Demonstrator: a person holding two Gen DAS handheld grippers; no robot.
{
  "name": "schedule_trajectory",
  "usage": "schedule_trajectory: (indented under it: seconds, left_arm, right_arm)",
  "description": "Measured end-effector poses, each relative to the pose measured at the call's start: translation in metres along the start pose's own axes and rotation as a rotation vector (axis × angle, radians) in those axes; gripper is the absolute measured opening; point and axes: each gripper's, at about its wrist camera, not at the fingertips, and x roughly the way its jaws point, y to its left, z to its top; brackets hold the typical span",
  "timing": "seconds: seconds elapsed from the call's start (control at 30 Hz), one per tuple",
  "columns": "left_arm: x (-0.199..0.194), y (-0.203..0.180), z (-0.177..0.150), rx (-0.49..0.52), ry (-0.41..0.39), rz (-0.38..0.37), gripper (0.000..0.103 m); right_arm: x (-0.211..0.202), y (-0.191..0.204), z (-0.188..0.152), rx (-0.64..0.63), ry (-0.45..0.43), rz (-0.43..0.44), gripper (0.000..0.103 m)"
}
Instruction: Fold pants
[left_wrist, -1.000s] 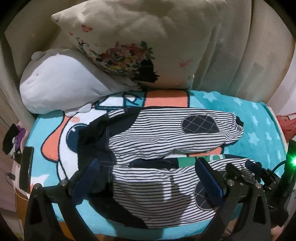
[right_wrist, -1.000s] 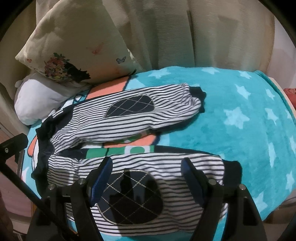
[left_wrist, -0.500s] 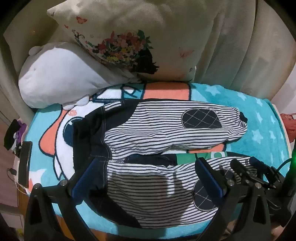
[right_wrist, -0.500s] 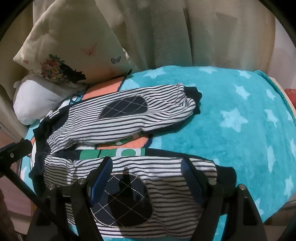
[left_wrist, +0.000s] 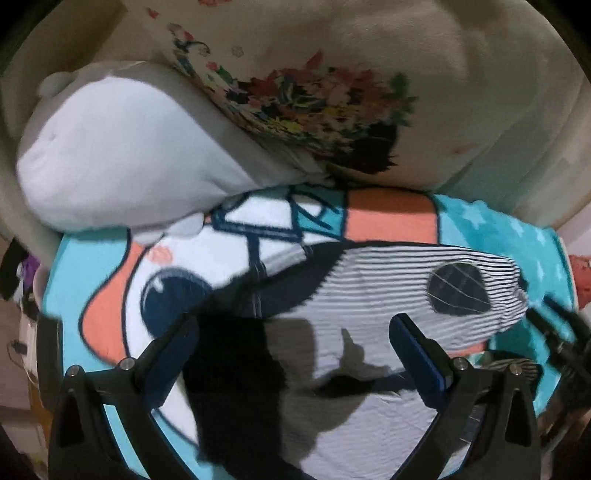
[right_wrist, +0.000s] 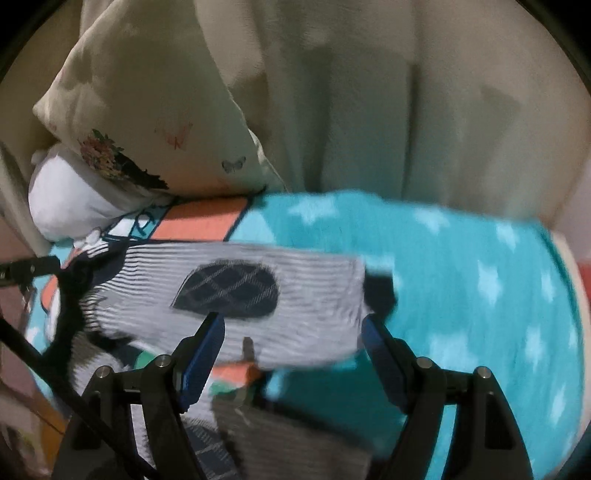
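Left wrist view: striped pants (left_wrist: 388, 280) unfolded — left gripper (left_wrist: 295, 354) and right gripper (right_wrist: 291, 350) gaping, empty; pinch hems squarely.

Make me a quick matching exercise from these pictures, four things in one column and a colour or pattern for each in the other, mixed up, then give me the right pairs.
Things:
1. small soft pants
2. oval knee patch
3. fleece blanket
4. square cushion

Patterns:
A. turquoise with pale stars
B. cream with a flower print
C. dark with a diamond grid
D. thin dark and white stripes

Pairs: 1-D, 2-C, 3-A, 4-B
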Motion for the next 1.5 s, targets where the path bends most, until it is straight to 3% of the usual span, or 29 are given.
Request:
schedule_trajectory:
  seconds: [0.1,0.3,0.5,0.7,0.77,0.8,0.87,0.9,0.93,0.97,1.0,1.17,1.5]
  left_arm:
    - [0.026,-0.001,0.015,0.086,0.038,-0.028,0.103]
    - [0.070,-0.018,0.029,0.254,0.082,-0.095,0.103]
    - [0.096,-0.018,0.037,0.305,0.131,-0.128,0.103]
    - [0.125,-0.011,0.039,0.323,0.248,-0.163,0.103]
    - [0.125,-0.013,0.038,0.352,0.247,-0.153,0.103]
    - [0.125,-0.014,0.038,0.356,0.253,-0.150,0.103]
    - [0.123,-0.016,0.038,0.373,0.247,-0.126,0.089]
    - [0.120,-0.016,0.038,0.382,0.233,-0.120,0.082]
    - [0.117,-0.017,0.039,0.384,0.220,-0.128,0.058]
    - [0.112,-0.017,0.041,0.374,0.211,-0.153,0.022]
    - [0.110,-0.017,0.045,0.346,0.221,-0.191,0.004]
    - [0.099,-0.029,0.044,0.360,0.176,-0.160,0.005]
    - [0.030,-0.019,0.026,0.340,0.044,-0.234,0.005]
  right_arm:
    - [0.025,-0.001,0.023,-0.108,0.009,0.001,0.081]
    - [0.079,0.003,0.050,-0.223,0.116,0.076,0.081]
    - [0.116,0.009,0.061,-0.273,0.168,0.117,0.081]
    - [0.136,0.010,0.061,-0.309,0.211,0.155,0.083]
    - [0.136,0.010,0.060,-0.307,0.215,0.167,0.080]
    - [0.134,0.011,0.058,-0.311,0.215,0.176,0.073]
    - [0.129,0.014,0.053,-0.335,0.211,0.188,0.051]
    - [0.126,0.015,0.052,-0.339,0.213,0.201,0.027]
    - [0.124,0.015,0.051,-0.327,0.222,0.225,0.007]
    - [0.123,0.014,0.051,-0.308,0.236,0.247,0.007]
    - [0.123,0.014,0.049,-0.288,0.246,0.259,0.006]
    - [0.117,0.006,0.048,-0.187,0.234,0.283,0.004]
    - [0.051,0.005,0.040,-0.132,0.139,0.257,0.004]
